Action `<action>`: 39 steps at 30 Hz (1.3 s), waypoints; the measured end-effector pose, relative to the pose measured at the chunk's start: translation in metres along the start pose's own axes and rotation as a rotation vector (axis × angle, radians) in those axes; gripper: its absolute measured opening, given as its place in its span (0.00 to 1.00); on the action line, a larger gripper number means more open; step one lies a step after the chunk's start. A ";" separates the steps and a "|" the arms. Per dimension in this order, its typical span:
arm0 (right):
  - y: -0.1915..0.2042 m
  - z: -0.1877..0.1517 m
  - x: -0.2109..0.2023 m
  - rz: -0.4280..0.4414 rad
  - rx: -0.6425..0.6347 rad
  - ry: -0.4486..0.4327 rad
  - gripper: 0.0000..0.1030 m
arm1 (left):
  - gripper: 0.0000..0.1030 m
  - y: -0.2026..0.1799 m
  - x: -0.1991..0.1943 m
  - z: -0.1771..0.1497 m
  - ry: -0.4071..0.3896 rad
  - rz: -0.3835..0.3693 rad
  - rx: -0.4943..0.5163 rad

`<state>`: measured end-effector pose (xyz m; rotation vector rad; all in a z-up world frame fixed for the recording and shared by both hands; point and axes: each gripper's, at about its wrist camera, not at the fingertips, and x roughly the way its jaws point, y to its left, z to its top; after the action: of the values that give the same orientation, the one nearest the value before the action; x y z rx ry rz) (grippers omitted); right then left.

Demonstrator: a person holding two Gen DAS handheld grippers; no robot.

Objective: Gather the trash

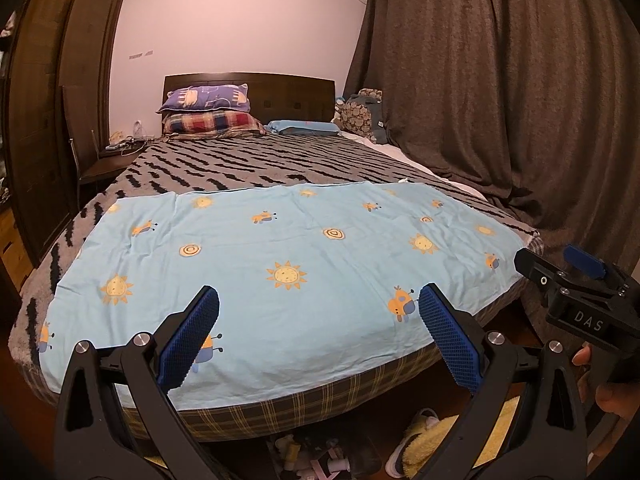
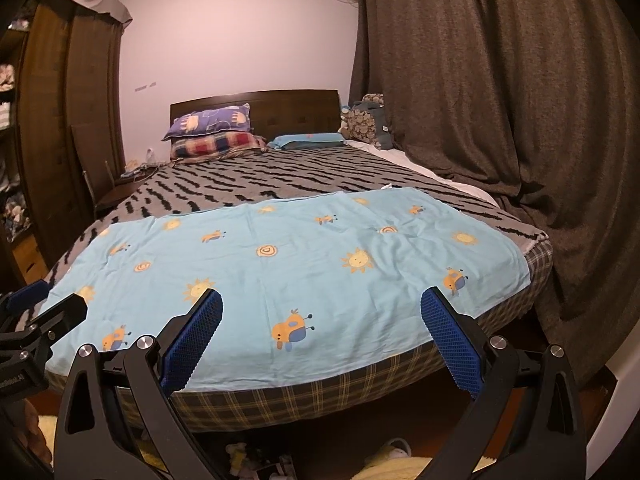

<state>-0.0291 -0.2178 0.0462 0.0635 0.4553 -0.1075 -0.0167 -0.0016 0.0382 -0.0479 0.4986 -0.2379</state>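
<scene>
Both the left gripper [image 1: 318, 334] and right gripper [image 2: 320, 336] are spread wide, empty, above the blue sheet [image 1: 280, 256] at the bed's near end. The likely trash [image 1: 312, 460] lies on the floor below: small, probably light bits, orientation unclear

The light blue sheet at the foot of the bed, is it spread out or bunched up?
Spread out. The light blue sheet lies flat across the bed's foot, with only shallow creases, its near edge draping over the plaid mattress side.
</scene>
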 end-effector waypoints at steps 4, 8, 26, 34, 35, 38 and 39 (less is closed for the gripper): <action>0.000 0.000 0.000 -0.002 0.000 -0.002 0.97 | 0.92 0.001 -0.001 0.000 -0.001 0.000 -0.007; -0.001 -0.001 0.000 -0.001 0.001 -0.003 0.97 | 0.92 0.001 0.000 0.000 0.000 -0.002 -0.010; -0.001 -0.002 0.001 0.000 0.003 -0.005 0.97 | 0.92 -0.003 0.000 -0.003 0.003 -0.008 -0.013; 0.001 -0.001 0.000 -0.002 0.006 -0.005 0.97 | 0.92 -0.003 -0.001 -0.003 0.005 -0.011 -0.019; 0.001 0.000 0.000 -0.003 0.006 -0.005 0.97 | 0.92 -0.003 -0.001 -0.003 0.004 -0.011 -0.019; 0.001 0.000 0.000 -0.002 0.006 -0.006 0.97 | 0.92 -0.003 -0.001 -0.003 0.005 -0.011 -0.019; 0.002 0.000 0.000 -0.002 0.006 -0.007 0.97 | 0.92 -0.003 -0.001 -0.003 0.004 -0.011 -0.019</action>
<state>-0.0288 -0.2160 0.0459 0.0683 0.4478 -0.1104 -0.0192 -0.0044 0.0365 -0.0690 0.5046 -0.2438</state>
